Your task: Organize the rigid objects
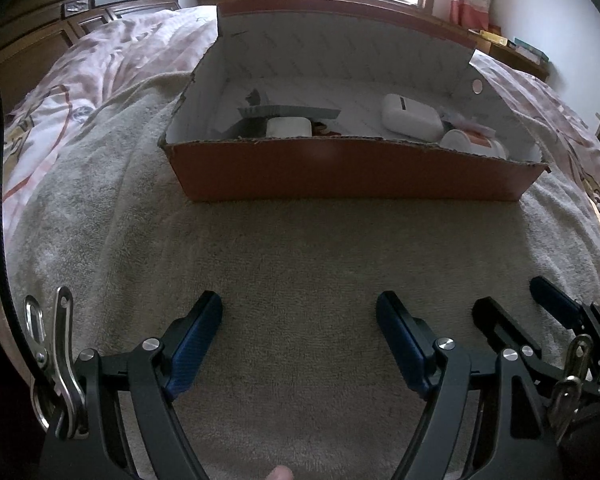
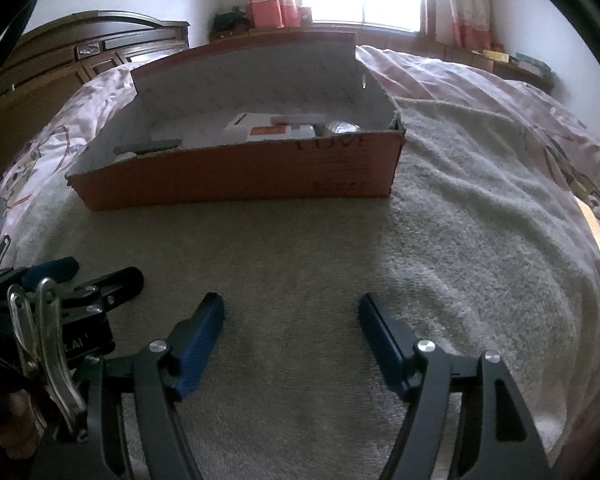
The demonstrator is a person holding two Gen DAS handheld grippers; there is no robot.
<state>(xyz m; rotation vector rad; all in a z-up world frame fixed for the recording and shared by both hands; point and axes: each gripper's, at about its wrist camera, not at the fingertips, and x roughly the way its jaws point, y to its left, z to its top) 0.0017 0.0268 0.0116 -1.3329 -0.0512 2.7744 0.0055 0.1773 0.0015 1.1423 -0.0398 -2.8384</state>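
both grippers tilt down toward the beige towel (image 1: 300, 248) spread on the bed, side by side w/ tips near each other. left gripper (image 1: 299, 320) sits low over the towel, pointing at the cardboard box (image 1: 356, 168); the right gripper (image 2: 291, 320) does the same from a spot a bit further right, so it sees the box off to its left. a fingertip (image 1: 280, 474) shows at the bottom edge of the left view, no more of the hand visible.

box lies on the towel, well apart from both grippers, long axis running left-right across the views, open top up, back flap standing upright. inside: white case (image 1: 410, 118) w/ a dark slot toward the right end, a white cup-like item (image 1: 288, 126) nearer the left, a grey flat piece (image 1: 288, 112) lying along the box's length, and a white container w/ orange label (image 1: 476, 144) in the right front corner.

left jaws spread wide, nothing between them, only towel. right jaws also spread apart, empty, touching no item.
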